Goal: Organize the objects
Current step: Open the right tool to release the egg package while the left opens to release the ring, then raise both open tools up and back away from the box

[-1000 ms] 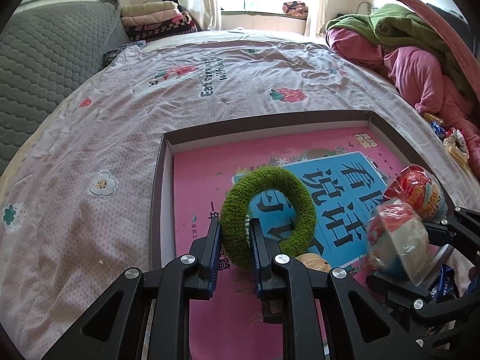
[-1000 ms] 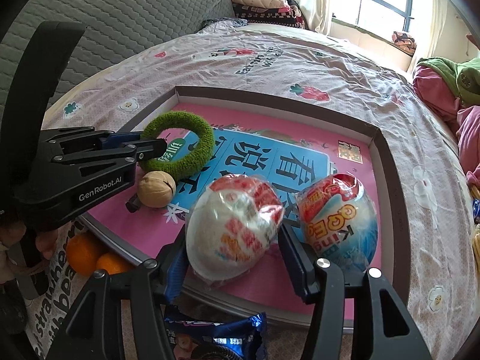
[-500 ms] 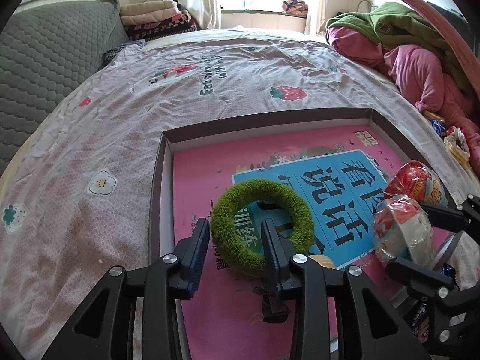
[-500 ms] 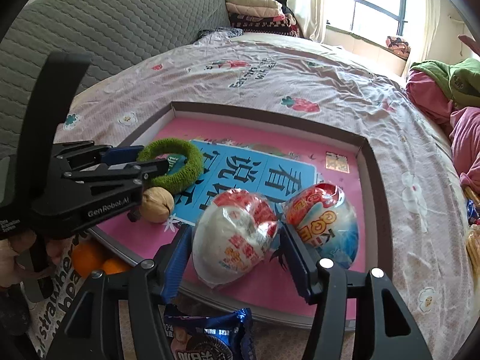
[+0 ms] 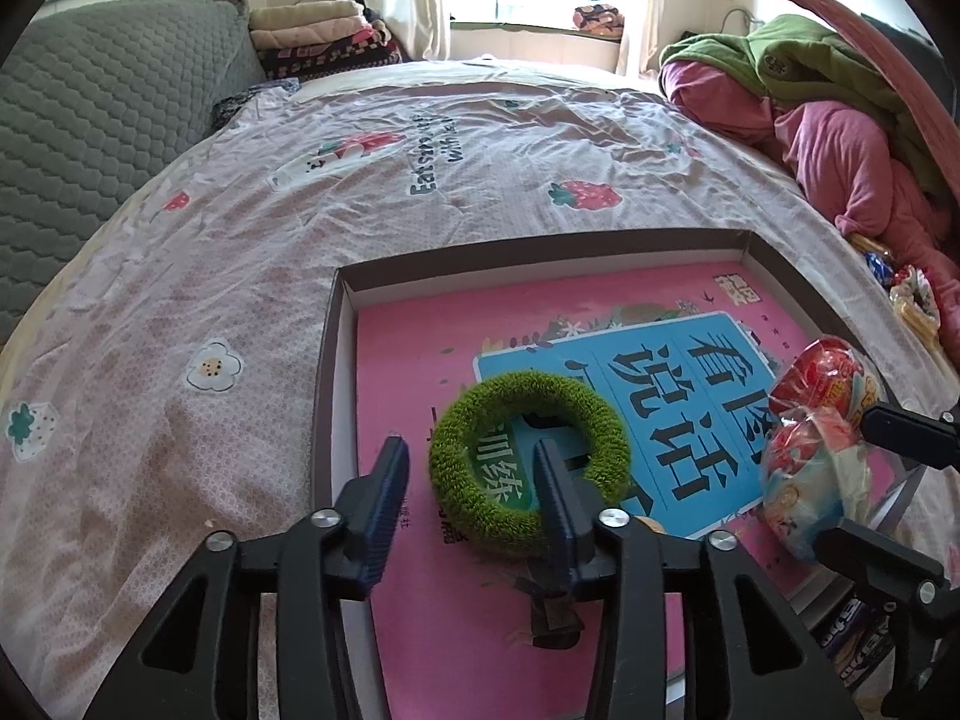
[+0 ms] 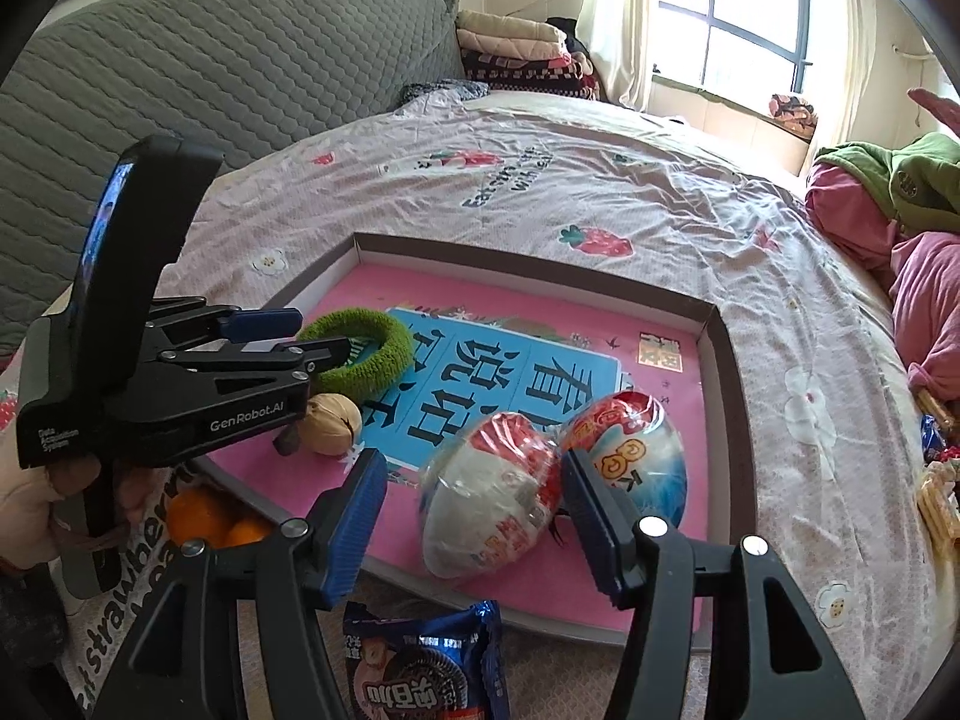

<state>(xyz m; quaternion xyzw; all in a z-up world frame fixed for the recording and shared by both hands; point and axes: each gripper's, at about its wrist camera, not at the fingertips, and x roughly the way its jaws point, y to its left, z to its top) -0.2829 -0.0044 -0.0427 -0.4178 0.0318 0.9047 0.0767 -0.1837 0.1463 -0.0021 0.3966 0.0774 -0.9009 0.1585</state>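
The left gripper (image 5: pixel 468 468) has just been opening; its jaws now stand apart around the near rim of the green fuzzy ring (image 5: pixel 529 468), no longer pinching it as a second ago. The ring lies flat in the shallow box (image 5: pixel 327 372). The right gripper (image 6: pixel 471 489) stands open astride the nearer wrapped toy egg (image 6: pixel 489 510). Only the right view shows the walnut (image 6: pixel 330 415) beneath the left gripper.
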